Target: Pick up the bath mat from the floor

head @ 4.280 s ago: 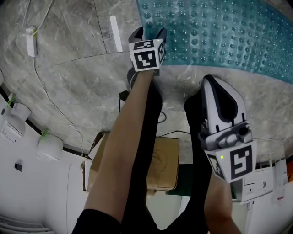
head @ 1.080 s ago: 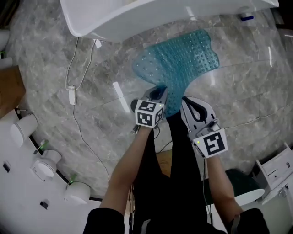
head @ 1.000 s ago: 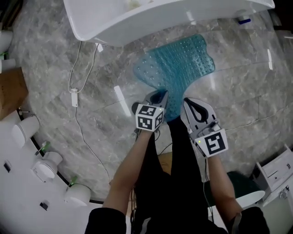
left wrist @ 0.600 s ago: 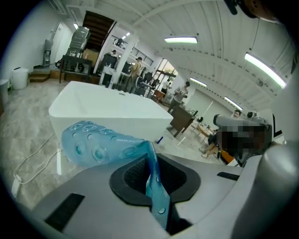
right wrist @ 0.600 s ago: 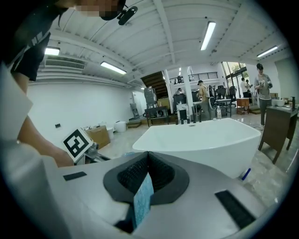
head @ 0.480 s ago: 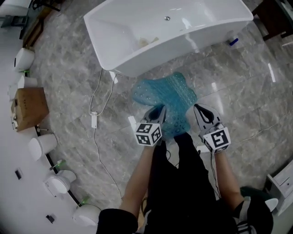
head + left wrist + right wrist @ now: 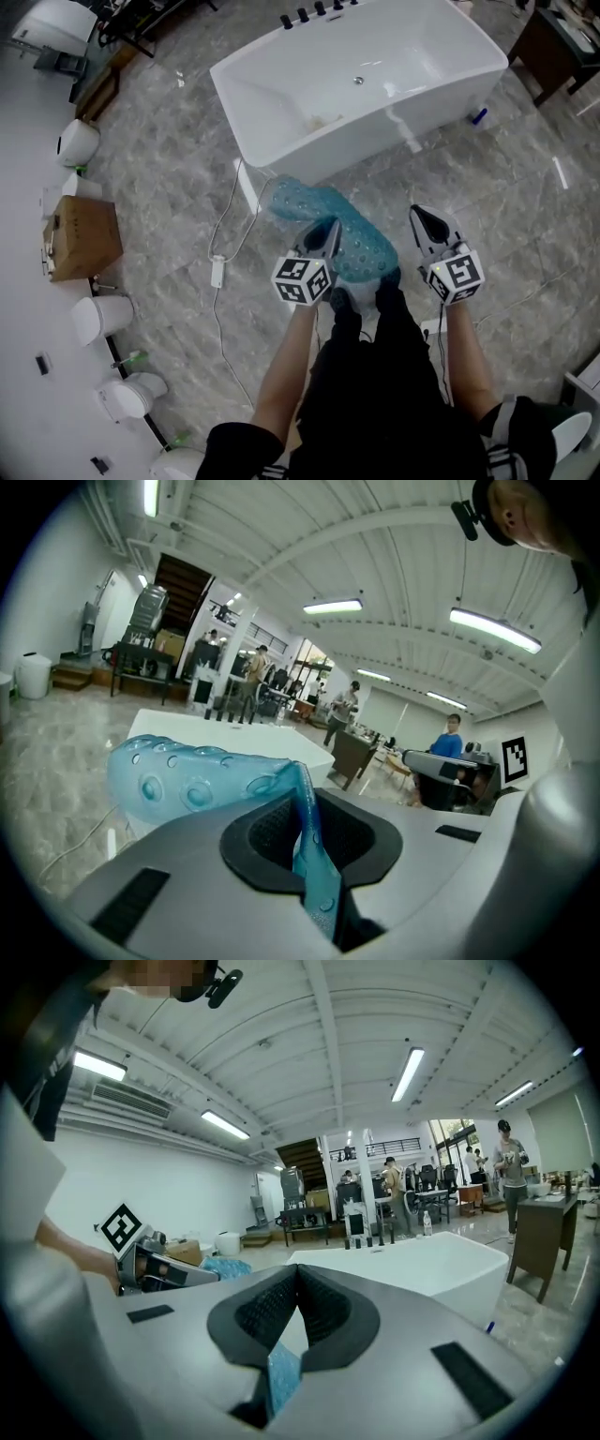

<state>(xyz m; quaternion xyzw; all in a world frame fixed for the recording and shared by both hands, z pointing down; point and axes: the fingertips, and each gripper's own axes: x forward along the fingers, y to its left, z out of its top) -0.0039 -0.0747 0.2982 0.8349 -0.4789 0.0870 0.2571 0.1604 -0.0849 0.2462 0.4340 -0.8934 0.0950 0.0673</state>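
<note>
Jaws of left gripper (image 7: 323, 232) tight on bath mat (image 7: 361, 248) edge; right gripper (image 7: 422, 217) tips together, empty.

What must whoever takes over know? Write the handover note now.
Left claw: shut on an edge of the teal bath mat, which runs between its pads.
Right claw: shut, empty, beside the mat and apart from it.
Mat: hangs from the left claw in front of the white bathtub, above the marble floor.
Done: mat gripped and raised.
Left: I cannot tell whether its lowest edge clears the floor. Check, and lift higher if needed. A second grip with the right claw would probably steady it.
</note>
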